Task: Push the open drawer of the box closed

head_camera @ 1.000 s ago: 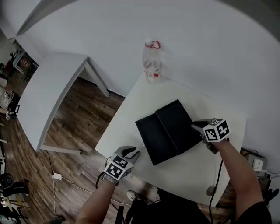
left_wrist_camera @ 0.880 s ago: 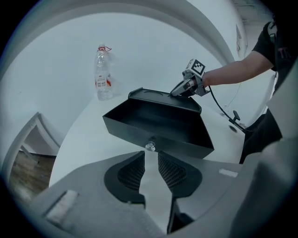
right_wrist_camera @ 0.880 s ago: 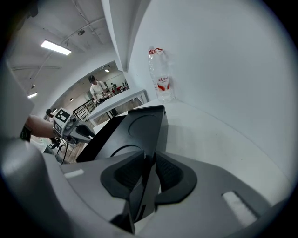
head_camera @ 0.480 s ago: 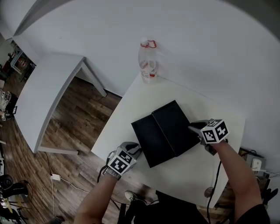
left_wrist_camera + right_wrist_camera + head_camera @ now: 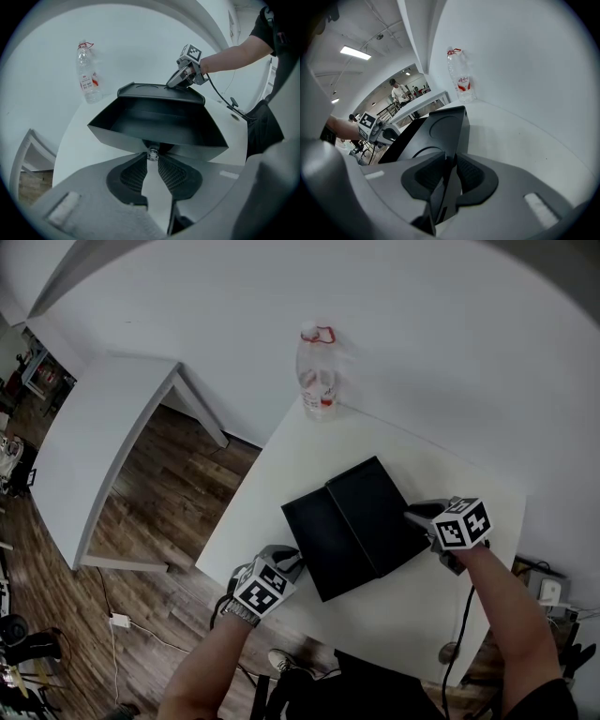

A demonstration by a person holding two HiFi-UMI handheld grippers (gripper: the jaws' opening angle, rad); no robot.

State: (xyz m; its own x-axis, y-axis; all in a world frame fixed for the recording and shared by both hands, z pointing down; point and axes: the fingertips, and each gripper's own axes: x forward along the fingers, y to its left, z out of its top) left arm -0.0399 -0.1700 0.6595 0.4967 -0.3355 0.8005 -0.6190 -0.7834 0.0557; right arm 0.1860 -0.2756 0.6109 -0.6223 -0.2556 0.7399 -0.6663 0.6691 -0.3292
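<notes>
The black box [image 5: 380, 502] sits on the white surface [image 5: 309, 451], its drawer [image 5: 323, 545] pulled out. The right tool [image 5: 414, 515] is clenched on the box's rear wall. The left tool [image 5: 291, 563] pinches the drawer's clear knob [image 5: 152, 154].

One box [image 5: 375, 507] with one open drawer [image 5: 323, 540] and one knob [image 5: 152, 153]; one bottle [image 5: 317, 371]; two tables, near table [image 5: 422, 615] and side table [image 5: 94, 446]; two grippers, left gripper [image 5: 289, 563], right gripper [image 5: 414, 514]; perhaps two distant people [image 5: 399, 93].

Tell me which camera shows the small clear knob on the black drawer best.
The left gripper view: the small clear knob sits close up at the left tongs' tips, on the black drawer's front. The head and right gripper views don't show it.
</notes>
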